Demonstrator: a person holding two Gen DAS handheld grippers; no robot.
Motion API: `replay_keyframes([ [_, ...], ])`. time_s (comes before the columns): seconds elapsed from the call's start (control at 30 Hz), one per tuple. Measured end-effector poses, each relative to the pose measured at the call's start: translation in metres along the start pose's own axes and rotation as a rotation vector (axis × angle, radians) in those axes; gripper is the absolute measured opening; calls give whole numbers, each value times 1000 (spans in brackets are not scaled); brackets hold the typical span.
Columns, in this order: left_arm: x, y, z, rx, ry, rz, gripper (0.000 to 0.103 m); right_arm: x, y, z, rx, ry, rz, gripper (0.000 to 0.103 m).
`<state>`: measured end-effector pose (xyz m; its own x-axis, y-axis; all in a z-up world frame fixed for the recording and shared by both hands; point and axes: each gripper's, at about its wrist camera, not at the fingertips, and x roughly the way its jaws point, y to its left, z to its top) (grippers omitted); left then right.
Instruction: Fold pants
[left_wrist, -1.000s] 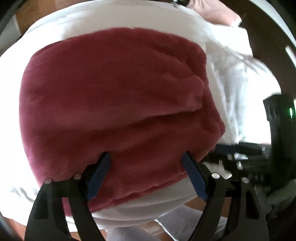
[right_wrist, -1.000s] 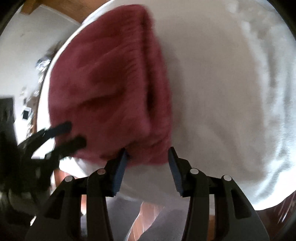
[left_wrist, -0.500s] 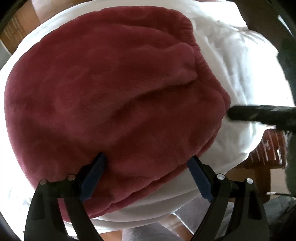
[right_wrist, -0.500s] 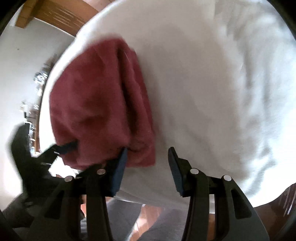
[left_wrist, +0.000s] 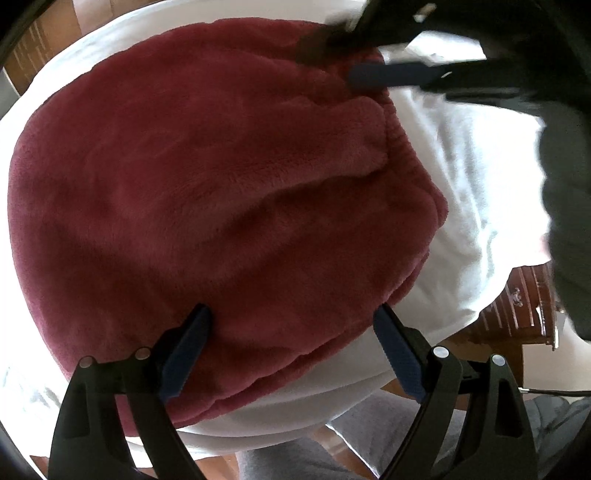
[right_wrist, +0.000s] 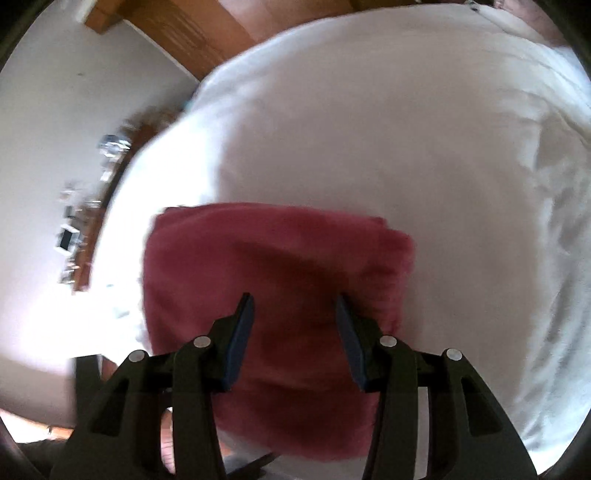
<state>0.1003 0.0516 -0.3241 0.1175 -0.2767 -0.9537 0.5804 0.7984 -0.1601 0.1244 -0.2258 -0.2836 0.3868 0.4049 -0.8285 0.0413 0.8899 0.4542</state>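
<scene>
The dark red fleece pants (left_wrist: 221, 192) lie folded into a thick pad on a white bedsheet (left_wrist: 476, 192). They also show in the right wrist view (right_wrist: 273, 266), near the bed's front edge. My left gripper (left_wrist: 291, 321) is open wide and empty, with its fingers at the near edge of the pad. My right gripper (right_wrist: 295, 310) is open and empty, over the middle of the pad. In the left wrist view the right gripper's fingers (left_wrist: 388, 75) reach in over the pad's far right corner.
The white bed (right_wrist: 406, 129) stretches far beyond the pants. A wooden headboard or door (right_wrist: 192, 29) and a white wall lie at the back left. A wooden floor and dark furniture (left_wrist: 524, 295) lie past the bed's near right edge.
My right gripper has swung from the pad's right side to above its middle. It now reaches across the top of the left wrist view. The left gripper has moved slightly closer.
</scene>
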Motion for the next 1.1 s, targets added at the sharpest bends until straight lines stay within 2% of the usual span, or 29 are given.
replay_keyframes([
  [0.1,0,2,0,5,4,-24,88,19,-17,-2,46,31,-25,46],
  [0.2,-8,8,2,-4,5,-70,88,31,-22,-6,25,57,-66,45],
  [0.4,-47,42,9,-57,-65,-100,88,43,-43,-12,76,57,-81,45],
  [0.53,-68,81,35,-109,-123,-95,88,45,-46,-11,101,57,-94,45],
  [0.6,-70,93,52,-114,-143,-71,88,41,-48,-13,112,56,-105,45],
  [0.77,-76,120,97,-125,-190,-85,88,41,-39,-8,152,53,-125,45],
  [0.9,-57,140,129,-129,-182,-32,88,53,-27,-2,177,44,-142,45],
  [1.1,-17,154,147,-136,-138,33,88,63,-19,4,180,29,-164,45],
])
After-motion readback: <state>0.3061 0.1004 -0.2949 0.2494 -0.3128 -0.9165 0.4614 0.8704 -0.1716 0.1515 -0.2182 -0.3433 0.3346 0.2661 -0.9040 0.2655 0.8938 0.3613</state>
